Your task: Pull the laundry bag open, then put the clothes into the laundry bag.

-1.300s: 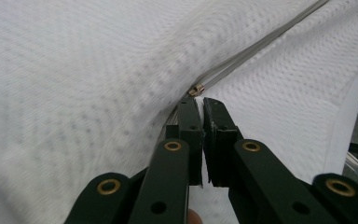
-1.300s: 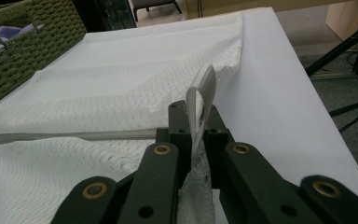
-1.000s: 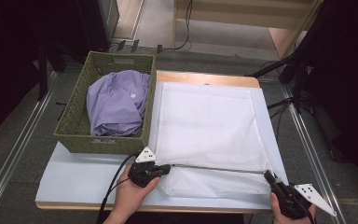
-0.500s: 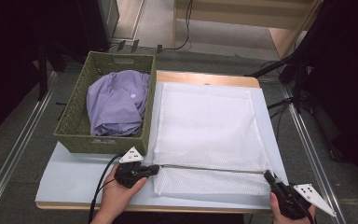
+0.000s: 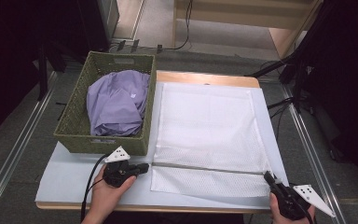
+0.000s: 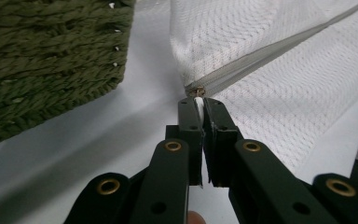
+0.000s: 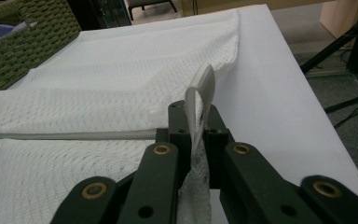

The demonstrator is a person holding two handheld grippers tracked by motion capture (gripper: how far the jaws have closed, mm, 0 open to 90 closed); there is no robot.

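A white mesh laundry bag point(image 5: 205, 121) lies flat on the white table top, with a grey zipper point(image 5: 209, 167) running across its near end. At the zipper's left end my left gripper point(image 5: 145, 167) is shut on the zipper pull point(image 6: 196, 91); the left gripper view has the jaws point(image 6: 197, 100) pinching the small tab. Ahead of that tab the zipper point(image 6: 261, 56) looks closed. My right gripper point(image 5: 268, 176) holds the bag's near right corner. Its jaws point(image 7: 196, 109) have just been opening slightly, with mesh and a grey loop point(image 7: 207, 88) still pinched between them.
A green woven basket point(image 5: 74, 126) stands left of the bag with a lilac garment point(image 5: 116, 102) bunched inside. The white table top point(image 5: 74, 179) has bare room left of my left hand. Cables and dark stands sit on the floor to the right.
My left gripper has slid left along the zipper to the bag's left edge, taking the pull with it. The right gripper has stayed at the right corner.
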